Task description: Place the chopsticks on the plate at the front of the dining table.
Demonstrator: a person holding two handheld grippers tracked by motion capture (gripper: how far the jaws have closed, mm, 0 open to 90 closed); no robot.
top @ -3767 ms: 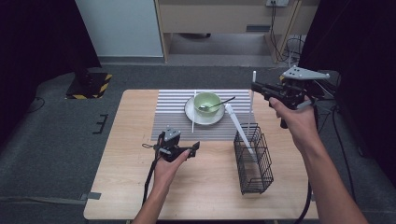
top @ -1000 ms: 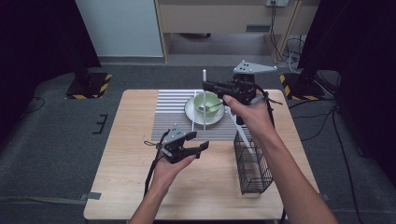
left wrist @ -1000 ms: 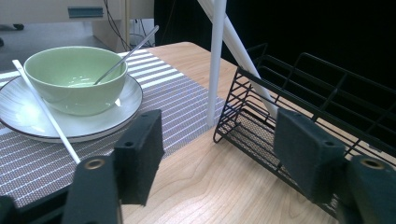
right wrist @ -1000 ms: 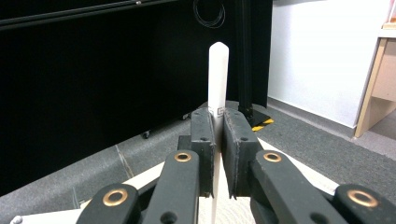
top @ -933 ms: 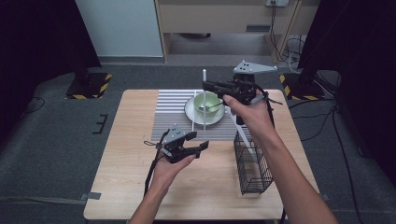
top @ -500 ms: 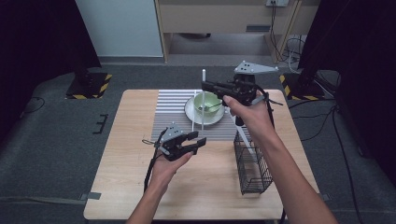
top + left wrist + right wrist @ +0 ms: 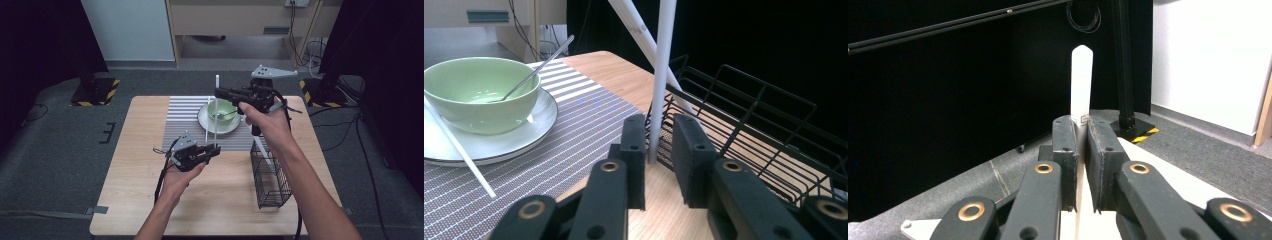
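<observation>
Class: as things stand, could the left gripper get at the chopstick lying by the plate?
Probably not yet: the left gripper has just been closing around the upright chopstick. The lying chopstick itself lies unobstructed.

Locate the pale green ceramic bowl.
In the high view, the pale green ceramic bowl sits on a white plate at the striped placemat's far right, beyond the black wire basket.

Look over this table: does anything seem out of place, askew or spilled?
One white chopstick lies slantwise, propped on the rim of the plate with its tip on the striped mat. It lies apart from the leaning chopstick that stands tilted in the wire basket. Nothing looks spilled or broken.
</observation>
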